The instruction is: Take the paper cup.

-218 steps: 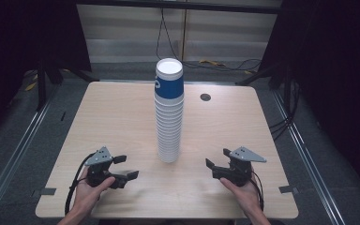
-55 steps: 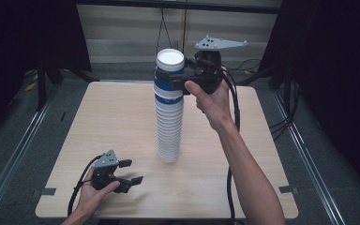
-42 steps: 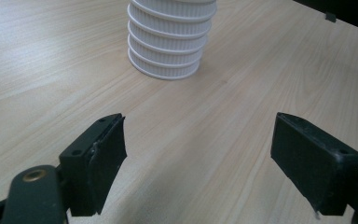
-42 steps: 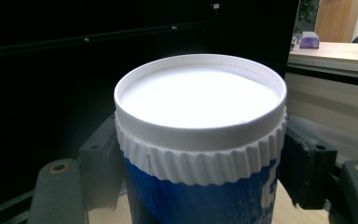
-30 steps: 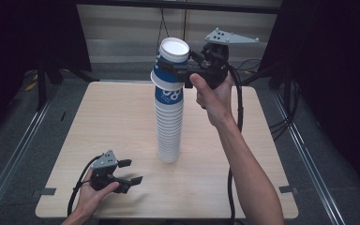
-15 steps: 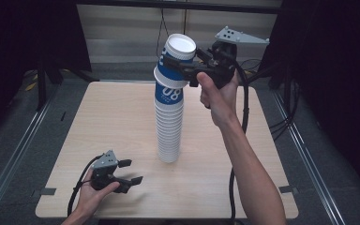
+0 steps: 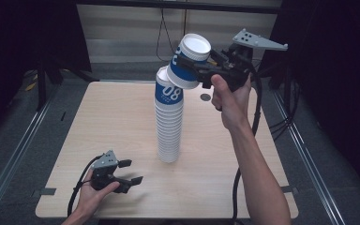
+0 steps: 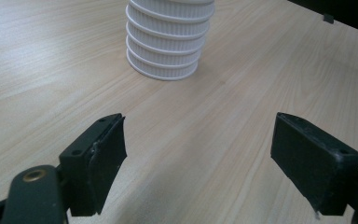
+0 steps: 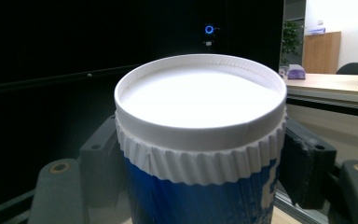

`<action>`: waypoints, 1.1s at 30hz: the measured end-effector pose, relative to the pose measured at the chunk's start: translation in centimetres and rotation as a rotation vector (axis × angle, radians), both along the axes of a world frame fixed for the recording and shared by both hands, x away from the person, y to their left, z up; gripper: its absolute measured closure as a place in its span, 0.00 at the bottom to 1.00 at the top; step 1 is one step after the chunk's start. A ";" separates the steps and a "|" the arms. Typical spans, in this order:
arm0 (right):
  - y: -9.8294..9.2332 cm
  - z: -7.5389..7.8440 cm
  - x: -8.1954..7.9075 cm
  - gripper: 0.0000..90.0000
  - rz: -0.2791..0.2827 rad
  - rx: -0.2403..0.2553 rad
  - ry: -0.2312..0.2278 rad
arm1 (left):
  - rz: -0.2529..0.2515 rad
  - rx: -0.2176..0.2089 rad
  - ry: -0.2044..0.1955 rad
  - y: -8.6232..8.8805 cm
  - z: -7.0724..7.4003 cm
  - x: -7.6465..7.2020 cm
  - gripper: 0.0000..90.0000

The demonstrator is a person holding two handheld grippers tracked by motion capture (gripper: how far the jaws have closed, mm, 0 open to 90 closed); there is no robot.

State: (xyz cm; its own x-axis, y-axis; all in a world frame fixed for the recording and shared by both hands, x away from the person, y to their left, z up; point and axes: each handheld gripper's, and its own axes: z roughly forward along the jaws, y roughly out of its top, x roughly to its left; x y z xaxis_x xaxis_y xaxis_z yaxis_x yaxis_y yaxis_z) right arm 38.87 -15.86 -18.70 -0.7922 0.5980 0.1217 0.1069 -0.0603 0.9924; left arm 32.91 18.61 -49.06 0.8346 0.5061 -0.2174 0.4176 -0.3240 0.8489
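Observation:
A tall stack of upside-down paper cups [image 7: 169, 117] stands in the middle of the wooden table [image 7: 108, 122]; its top cup is blue and white. My right gripper [image 7: 187, 63] is shut on one blue-and-white cup [image 7: 187, 61], held tilted above and right of the stack's top. In the right gripper view that cup [image 9: 200, 140] sits between both pads, its white base toward the camera. My left gripper [image 7: 130, 171] rests open near the table's front left. In the left gripper view its jaws stand wide apart, with the stack's ribbed lower cups [image 8: 168, 42] ahead.
A small dark round spot [image 7: 206, 97] lies on the table behind the stack. Metal rails [image 7: 14, 154] run along both sides of the table. Black curtains and a cable [image 7: 161, 28] hang behind the far edge.
My right gripper has lifted the top cup off the stack and carried it up and to the right, tilting it. The left gripper has stayed in place.

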 end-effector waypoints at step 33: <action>-5.8 -6.1 -3.6 0.31 -0.068 -0.087 0.092 | 0.005 -0.012 -0.020 -0.4 0.4 0.1 0.20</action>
State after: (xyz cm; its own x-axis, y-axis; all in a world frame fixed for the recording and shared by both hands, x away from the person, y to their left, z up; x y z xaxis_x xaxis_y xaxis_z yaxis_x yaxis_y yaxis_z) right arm 35.25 -21.65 -24.84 -0.7372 0.6617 0.1369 0.1960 0.0155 0.9805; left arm 33.03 18.20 -48.69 0.8365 0.5075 -0.2067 0.4021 -0.3121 0.8608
